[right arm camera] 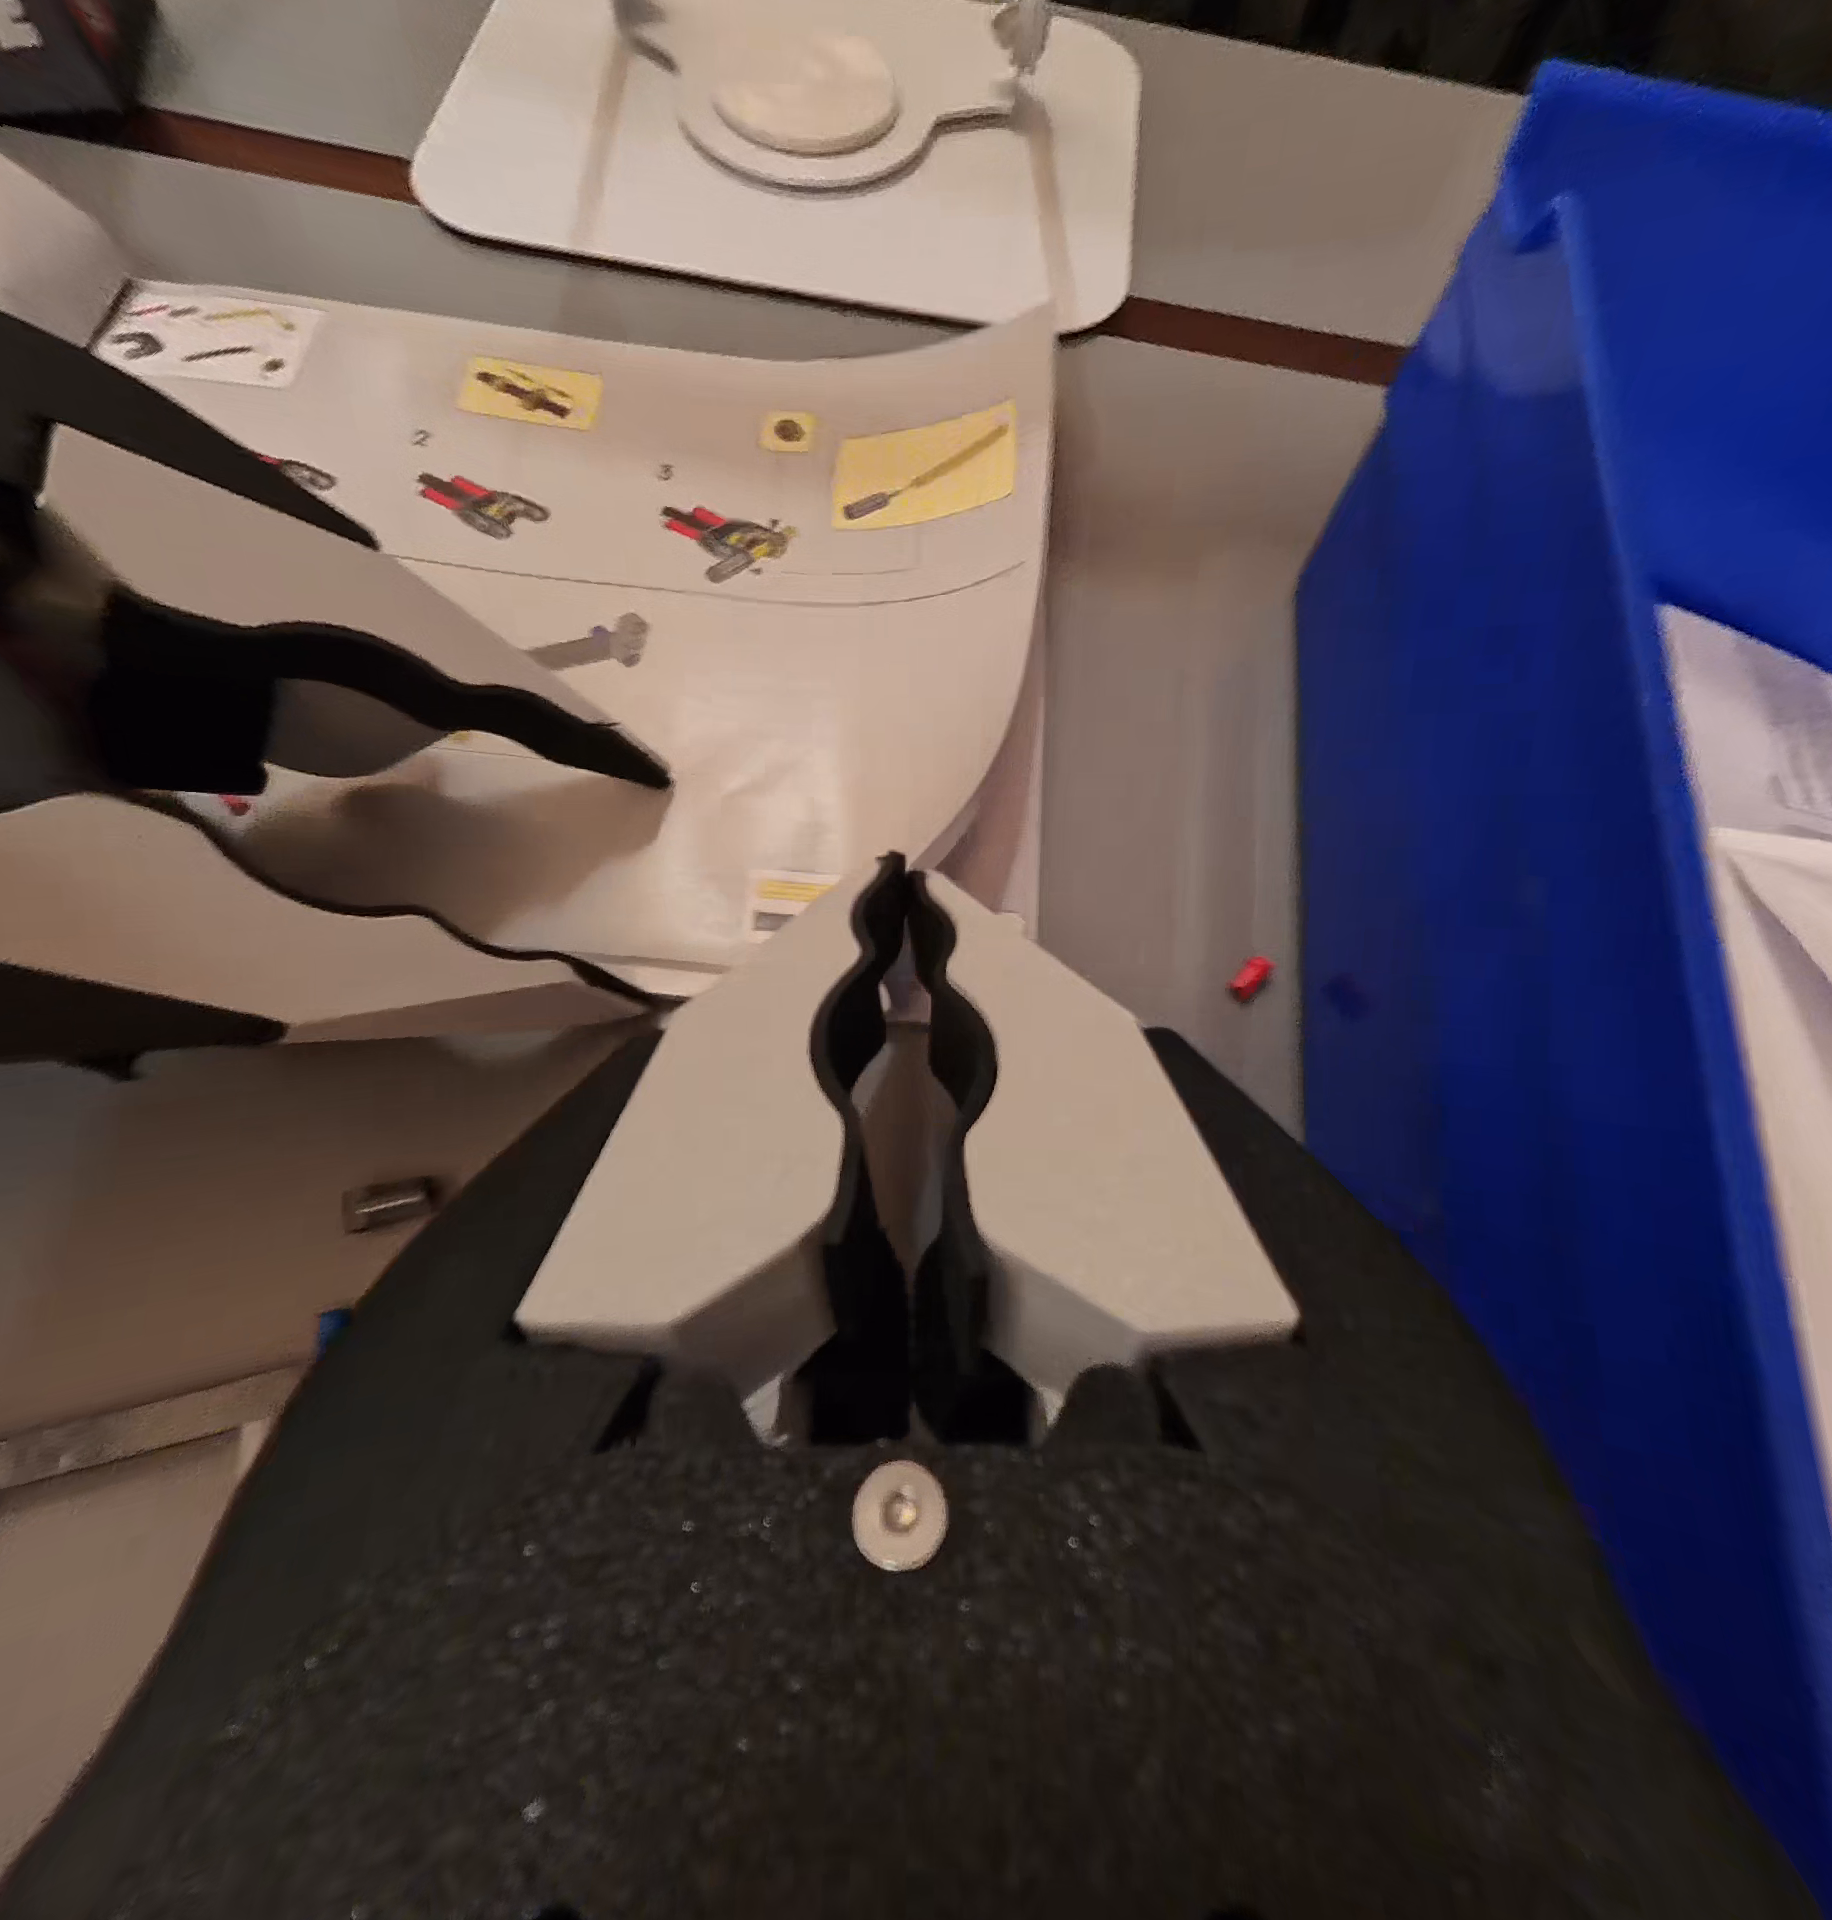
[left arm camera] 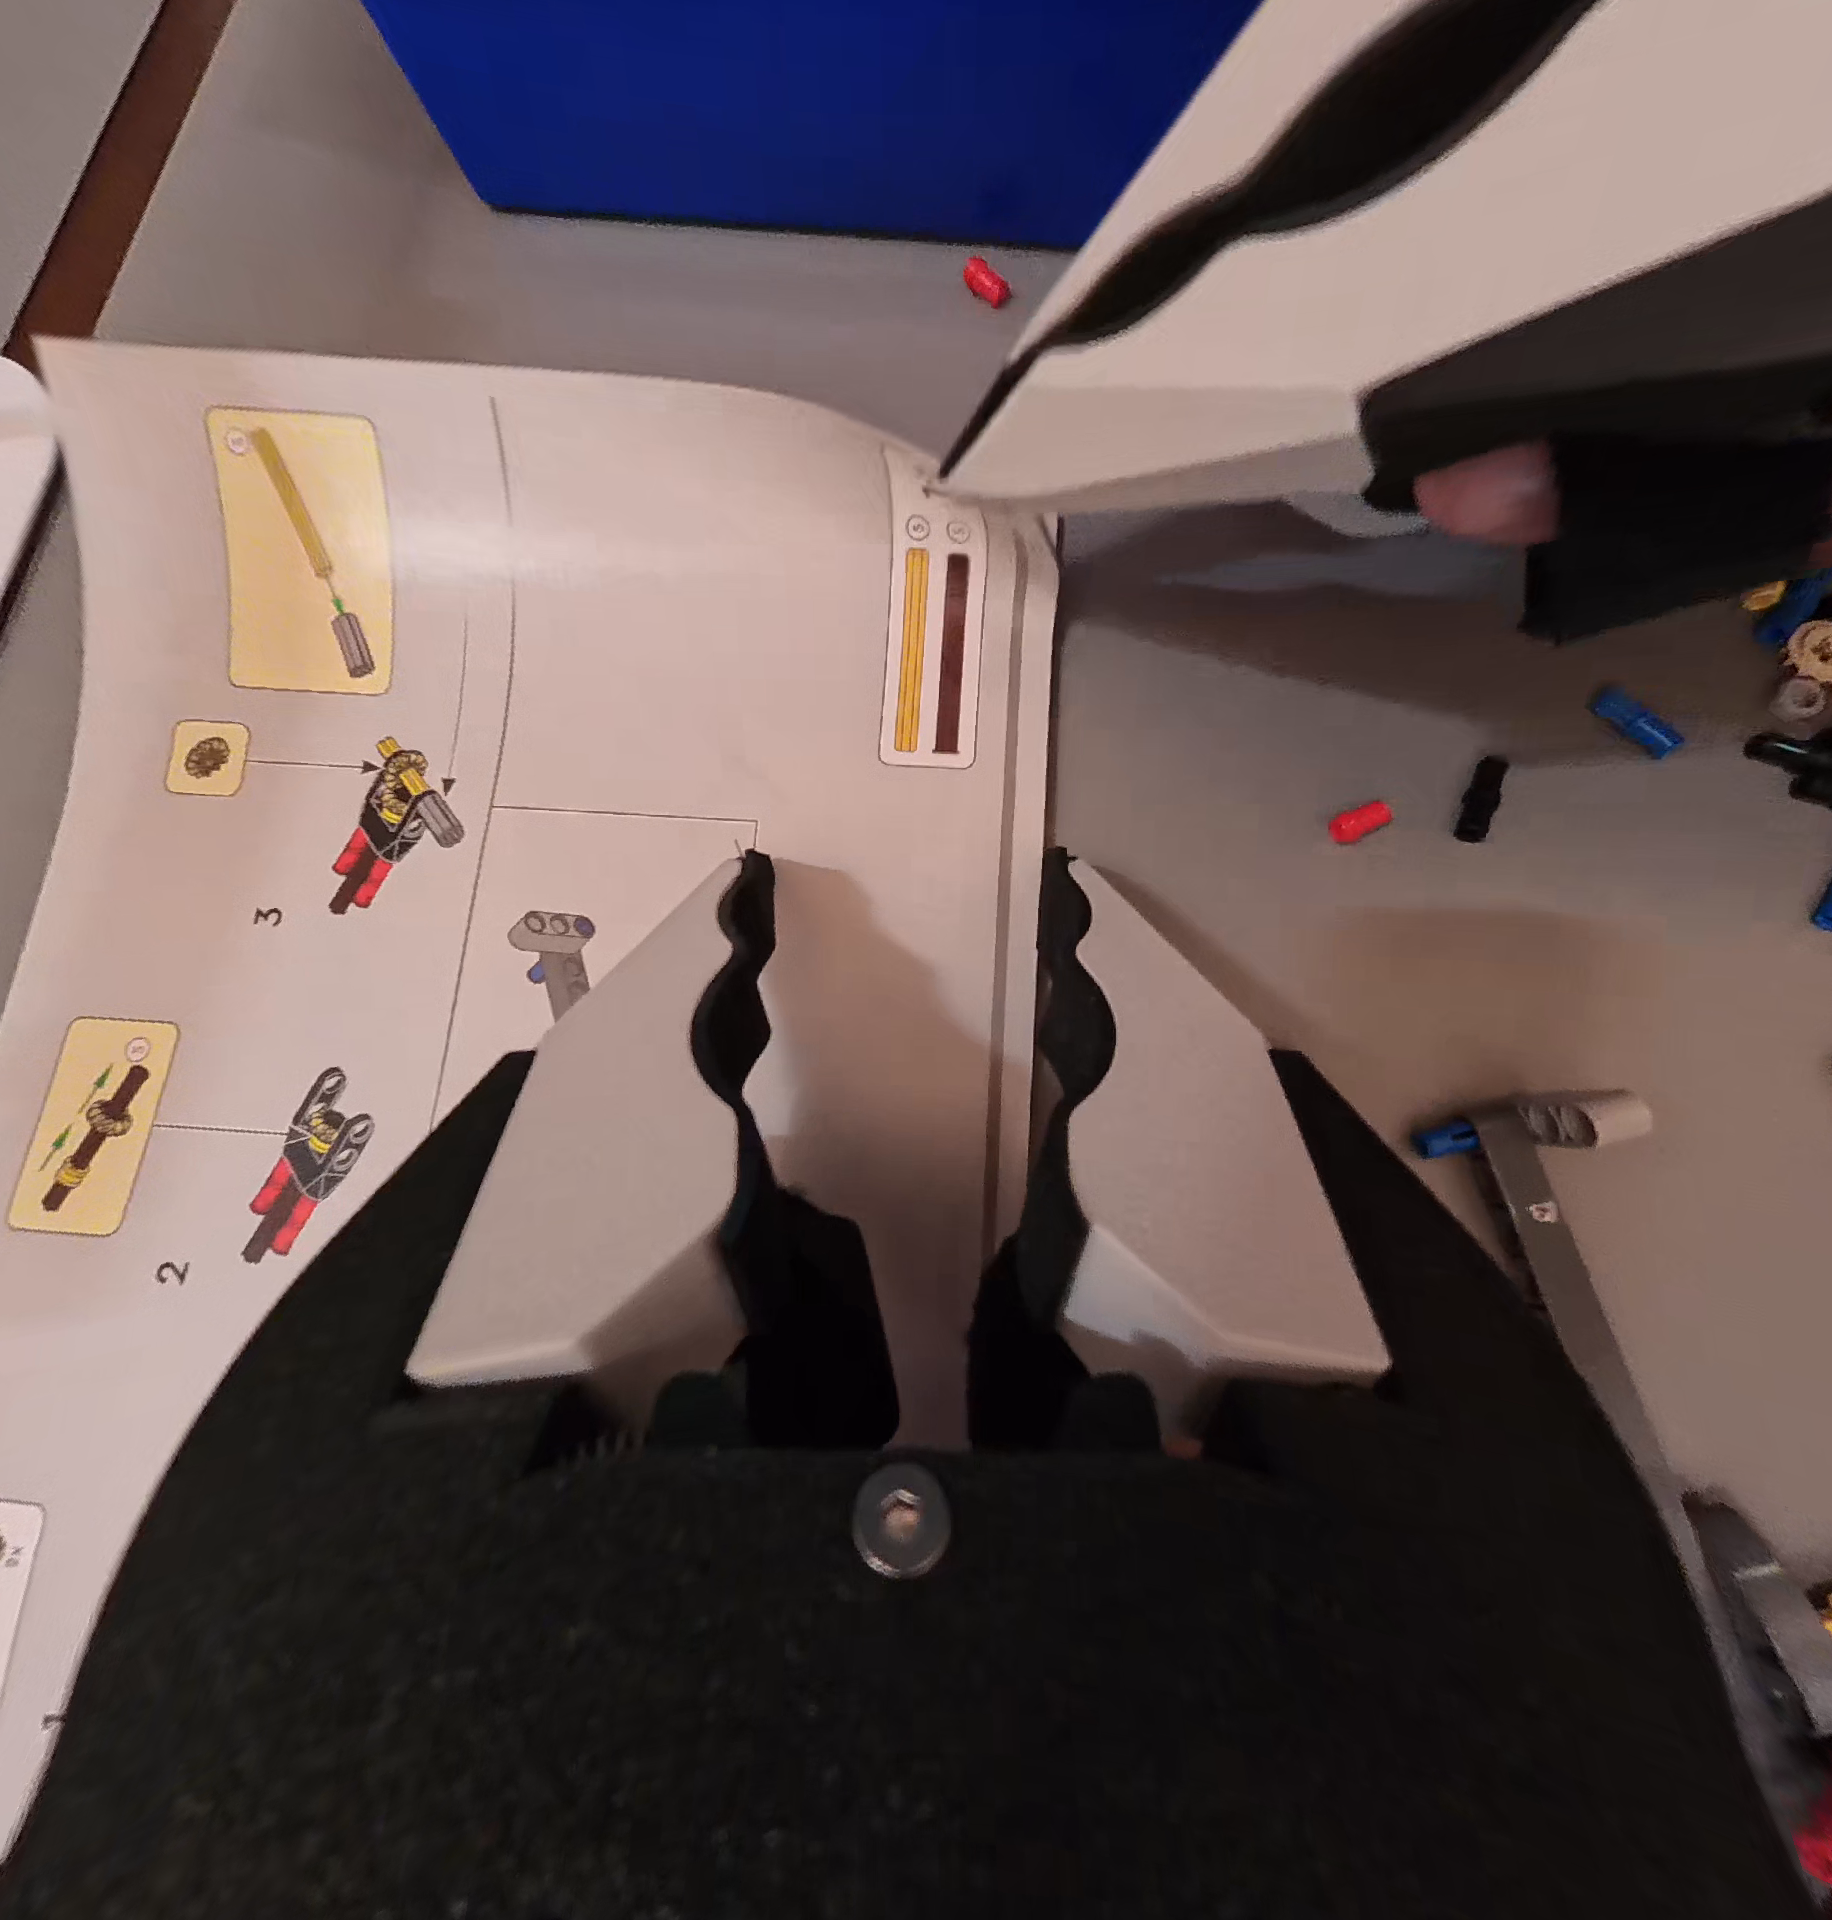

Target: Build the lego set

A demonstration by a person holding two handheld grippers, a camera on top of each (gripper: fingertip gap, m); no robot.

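Paper instruction booklet [left arm camera: 683,623] (numbered step drawings) lies under the spread left claw [left arm camera: 907,862]; right claw [right arm camera: 904,868] pinched closed, empty.

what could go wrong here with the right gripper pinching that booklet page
The right gripper looks shut on the corner of the instruction booklet, so a quick pull could crease or tear the page. The left gripper hangs open just above the same page and could snag it if it drops. A small red piece lies loose beside the blue bin; a sweeping page might knock it away.
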